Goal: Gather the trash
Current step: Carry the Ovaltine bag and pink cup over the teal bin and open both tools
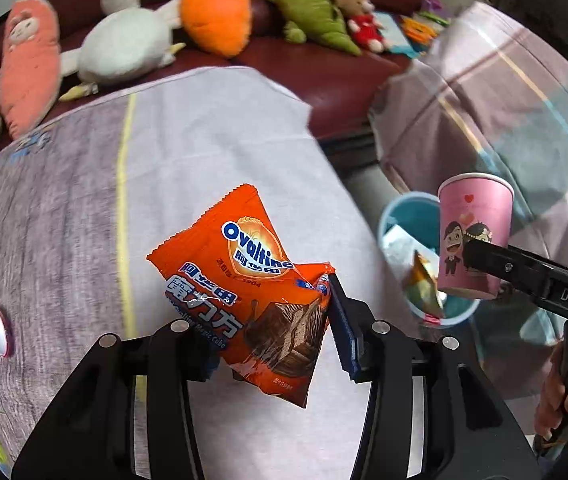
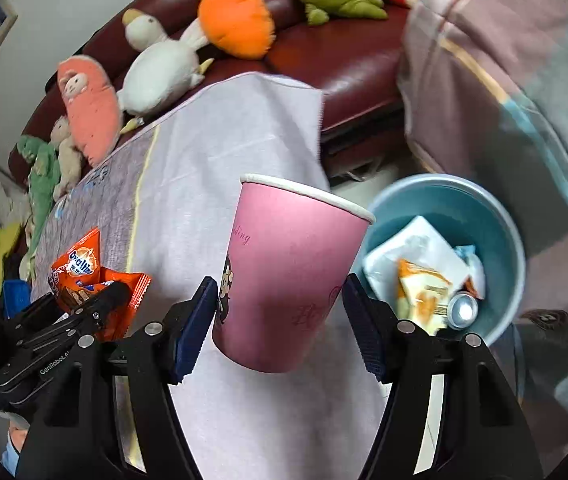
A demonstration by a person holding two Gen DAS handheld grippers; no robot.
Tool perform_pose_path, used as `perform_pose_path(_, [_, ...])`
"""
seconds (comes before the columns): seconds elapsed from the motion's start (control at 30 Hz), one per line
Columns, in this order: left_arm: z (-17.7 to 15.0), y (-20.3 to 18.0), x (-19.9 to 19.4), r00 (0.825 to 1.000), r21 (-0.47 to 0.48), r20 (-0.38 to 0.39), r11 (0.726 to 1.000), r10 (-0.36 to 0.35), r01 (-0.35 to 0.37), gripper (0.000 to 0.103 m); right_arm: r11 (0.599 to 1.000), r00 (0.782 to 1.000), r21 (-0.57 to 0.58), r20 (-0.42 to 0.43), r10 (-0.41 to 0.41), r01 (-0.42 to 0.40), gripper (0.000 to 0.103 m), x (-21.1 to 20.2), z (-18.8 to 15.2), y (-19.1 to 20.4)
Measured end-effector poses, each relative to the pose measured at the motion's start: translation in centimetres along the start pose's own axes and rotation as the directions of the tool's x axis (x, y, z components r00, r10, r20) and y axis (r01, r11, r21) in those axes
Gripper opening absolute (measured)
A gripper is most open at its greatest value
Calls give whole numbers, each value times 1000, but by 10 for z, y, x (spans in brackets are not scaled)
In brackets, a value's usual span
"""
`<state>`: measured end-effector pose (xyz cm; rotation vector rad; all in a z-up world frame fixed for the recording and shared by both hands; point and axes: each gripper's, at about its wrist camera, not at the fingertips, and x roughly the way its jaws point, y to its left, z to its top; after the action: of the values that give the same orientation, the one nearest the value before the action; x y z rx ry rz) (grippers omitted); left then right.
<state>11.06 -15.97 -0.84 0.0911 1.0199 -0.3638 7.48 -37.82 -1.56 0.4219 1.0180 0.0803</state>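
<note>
The left gripper (image 1: 271, 336) has its jaws clamped on a crinkly orange foil Ovaltine snack wrapper (image 1: 243, 288), light and slippery, held above the cloth-covered worktop (image 1: 203, 160). The right gripper (image 2: 279, 320) pinches a thin pink paper cup (image 2: 288, 276) low on its wall, easily crushed, beside the round blue plastic bin (image 2: 500, 240).

The Ovaltine packet (image 1: 243, 292) is sitting left of the paper cup (image 1: 474, 236). The bin (image 2: 480, 200) is lying right of both, with plush toys (image 2: 155, 72) lining the far sofa (image 2: 348, 64).

A home living room: maroon leather sofa (image 2: 348, 60) (plush toys (image 2: 235, 20) along it), cloth-covered table (image 1: 219, 152).
</note>
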Motion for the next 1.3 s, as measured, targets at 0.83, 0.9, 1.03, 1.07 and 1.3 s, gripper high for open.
perform_pose_path(0.83, [16,-140,79,985,183,-133,974,-112,136,48,976,990,178,37,-138,129,62,-34,-2,-143])
perform_pose_path(0.9, [21,-146,87,982,183,-141,971,-126,151,48,974,988,177,31,-150,143,62,-32,1,-147])
perform_pose_path(1.03, [31,-158,100,976,182,-150,966,-158,184,48,970,986,181,16,-168,162,62,-28,5,-154])
perform_pose_path(1.07, [34,-160,105,973,179,-153,964,-170,196,49,968,985,184,11,-173,168,62,-26,6,-156])
perform_pose_path(1.3, [45,-177,136,963,178,-168,954,-212,241,78,960,979,192,-11,-206,204,62,-22,12,-166])
